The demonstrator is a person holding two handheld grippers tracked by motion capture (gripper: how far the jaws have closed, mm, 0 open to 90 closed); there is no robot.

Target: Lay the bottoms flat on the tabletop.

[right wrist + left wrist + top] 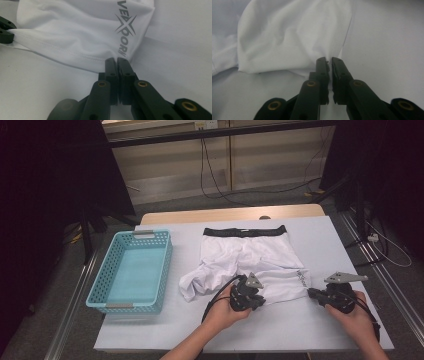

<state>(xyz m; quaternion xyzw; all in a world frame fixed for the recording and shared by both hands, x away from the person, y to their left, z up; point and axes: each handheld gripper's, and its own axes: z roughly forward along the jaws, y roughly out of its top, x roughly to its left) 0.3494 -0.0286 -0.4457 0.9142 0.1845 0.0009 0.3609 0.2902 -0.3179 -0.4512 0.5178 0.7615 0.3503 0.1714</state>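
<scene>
Both of my grippers are clamped on the near hem of one leg of the white shorts (250,257), which lie spread on the table (320,330) with the black waistband away from me. My left gripper (329,61) pinches one corner of that hem and my right gripper (117,61) the other, beside the printed logo, probably so I can lift the leg evenly for a fold. Left of the shorts stands a blue basket (95,292), empty.

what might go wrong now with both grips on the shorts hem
The left hand-held gripper seems to pinch only the hem's very edge, so the shorts may slip free when lifted. The other leg is bunched near the basket and could drag against it, spoiling a neat fold.
</scene>
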